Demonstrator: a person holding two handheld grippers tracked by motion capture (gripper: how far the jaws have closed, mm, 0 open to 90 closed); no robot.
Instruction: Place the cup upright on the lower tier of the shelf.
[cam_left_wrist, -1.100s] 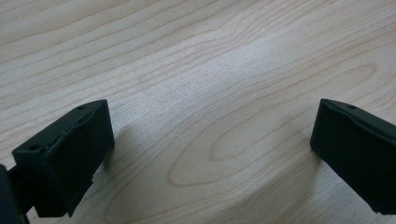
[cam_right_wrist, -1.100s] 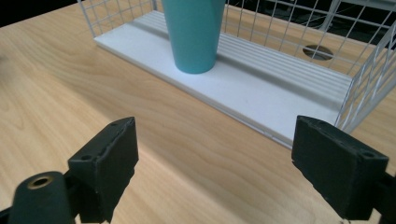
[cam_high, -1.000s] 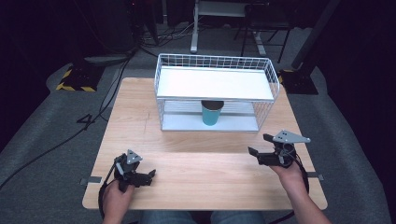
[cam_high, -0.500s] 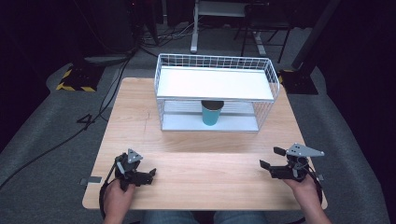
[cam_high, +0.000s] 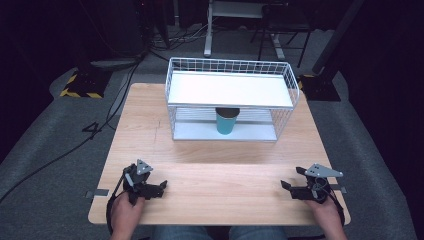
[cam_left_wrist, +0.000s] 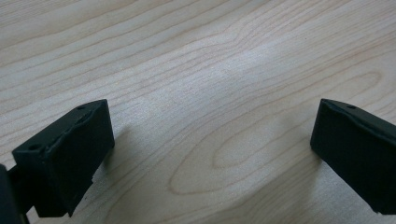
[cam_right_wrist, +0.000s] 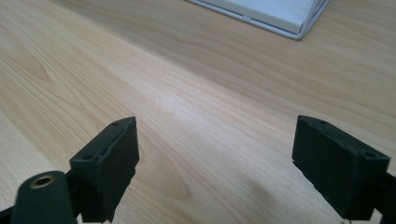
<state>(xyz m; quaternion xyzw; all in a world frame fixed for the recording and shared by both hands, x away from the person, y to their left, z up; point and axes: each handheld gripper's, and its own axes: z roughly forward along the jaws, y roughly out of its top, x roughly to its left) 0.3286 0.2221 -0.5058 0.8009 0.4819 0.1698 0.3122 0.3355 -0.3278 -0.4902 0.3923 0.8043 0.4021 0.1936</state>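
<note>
A teal cup (cam_high: 225, 122) stands upright on the lower level of a white wire rack (cam_high: 172, 95), under its white top shelf. My left gripper (cam_high: 161, 187) rests near the front left of the wooden table (cam_high: 220, 165), held in a hand, jaws pointing right. Its jaws (cam_left_wrist: 212, 140) stand wide apart over bare wood, nothing between them. My right gripper (cam_high: 291, 178) sits low near the front right corner, jaws pointing left. It is open too (cam_right_wrist: 215, 154), with only wood grain between the jaws. Both grippers are far in front of the rack and cup.
The rack stands at the back middle of the table. A corner of its white base (cam_right_wrist: 289, 16) appears at the top of the right gripper view. Grey carpet (cam_high: 45, 150), cables and dark stands surround the table.
The right gripper has moved down and toward the table's front right corner. The left gripper has stayed where it was. The cup and rack are unchanged.
</note>
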